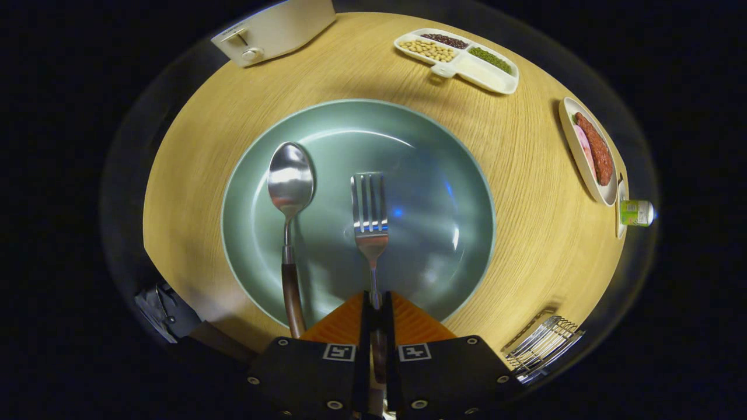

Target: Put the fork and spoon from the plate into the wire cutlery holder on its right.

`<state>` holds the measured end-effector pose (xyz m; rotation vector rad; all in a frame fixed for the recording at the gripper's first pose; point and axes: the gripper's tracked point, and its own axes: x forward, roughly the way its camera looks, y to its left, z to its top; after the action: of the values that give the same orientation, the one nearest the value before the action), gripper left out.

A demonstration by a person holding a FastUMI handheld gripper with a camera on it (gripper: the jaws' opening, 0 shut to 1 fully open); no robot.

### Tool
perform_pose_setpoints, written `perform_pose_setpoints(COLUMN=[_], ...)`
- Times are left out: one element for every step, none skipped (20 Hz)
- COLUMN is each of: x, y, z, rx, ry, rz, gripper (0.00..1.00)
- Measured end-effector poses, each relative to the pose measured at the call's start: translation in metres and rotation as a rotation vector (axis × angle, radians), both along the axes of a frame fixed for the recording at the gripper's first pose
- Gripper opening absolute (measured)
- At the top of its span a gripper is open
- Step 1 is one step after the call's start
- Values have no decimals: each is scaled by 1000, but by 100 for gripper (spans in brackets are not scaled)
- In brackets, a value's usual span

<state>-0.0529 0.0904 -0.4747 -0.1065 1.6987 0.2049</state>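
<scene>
Your fingers clamp steel fork by its neck, over round green plate; wooden-handled spoon just left.

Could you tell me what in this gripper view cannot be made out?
- Fork: its handle is hidden between the fingers of the hand-held gripper, shut on it.
- Wire cutlery holder: cut off by the view's edge.
- Spoon: handle end behind the gripper body.
</scene>
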Motion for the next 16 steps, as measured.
perform_pose_setpoints(x=[-1, 1, 4, 9, 13, 17, 19, 20, 21, 21, 23, 24, 26, 28, 31, 33], y=[0, -1, -3, -4, -6, -8, -10, -12, -14, -16, -18, -22, -26, -31, -40, -48], z=[-1, 0, 2, 7, 12, 18, 24, 31, 38, 47, 58, 69, 80, 91, 103, 114], rx=[9, 15, 16, 17, 21, 26, 30, 33, 40, 47, 57, 62, 72, 79, 69, 55], ry=[-1, -13, -31, -59, -87, -113, -131, -153, -170, -189, -215, -242, -271, -301, -336, -375], rz=[-12, -26, -38, -51, -62, -77, -86, -98, -109, -125, -138, -155, -173, -197, -210, -218], gripper=[9, 7, 6, 6, 6, 5, 5, 5, 6, 5, 5, 5, 5, 5, 5, 5])
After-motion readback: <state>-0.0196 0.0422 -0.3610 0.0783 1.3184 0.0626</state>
